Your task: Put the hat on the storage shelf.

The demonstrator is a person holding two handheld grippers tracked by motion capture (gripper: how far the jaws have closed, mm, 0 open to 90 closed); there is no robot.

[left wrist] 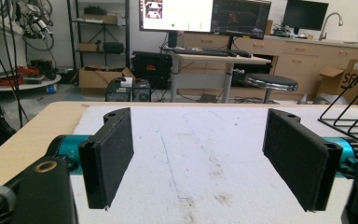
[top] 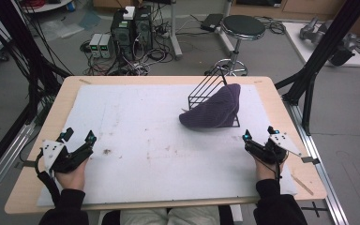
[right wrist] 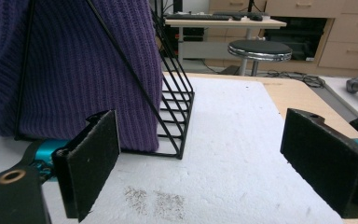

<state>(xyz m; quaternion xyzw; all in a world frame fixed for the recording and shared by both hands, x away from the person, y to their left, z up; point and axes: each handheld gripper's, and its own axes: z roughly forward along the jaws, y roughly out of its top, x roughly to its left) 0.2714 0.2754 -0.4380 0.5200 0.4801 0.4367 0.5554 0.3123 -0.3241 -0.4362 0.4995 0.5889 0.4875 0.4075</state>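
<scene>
Purple knit cap [top: 213, 110] draped over black wire rack [top: 206, 89], long axis slanting down-left, just ahead-left of right gripper [top: 258, 136]; left gripper [top: 78, 136] well apart; both wide open, empty, on white mat [top: 145, 140].

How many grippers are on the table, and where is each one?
2. The left gripper rests at the near left of the white mat, jaws open. The right gripper rests at the near right, jaws open, just in front of the purple knit hat.
</scene>
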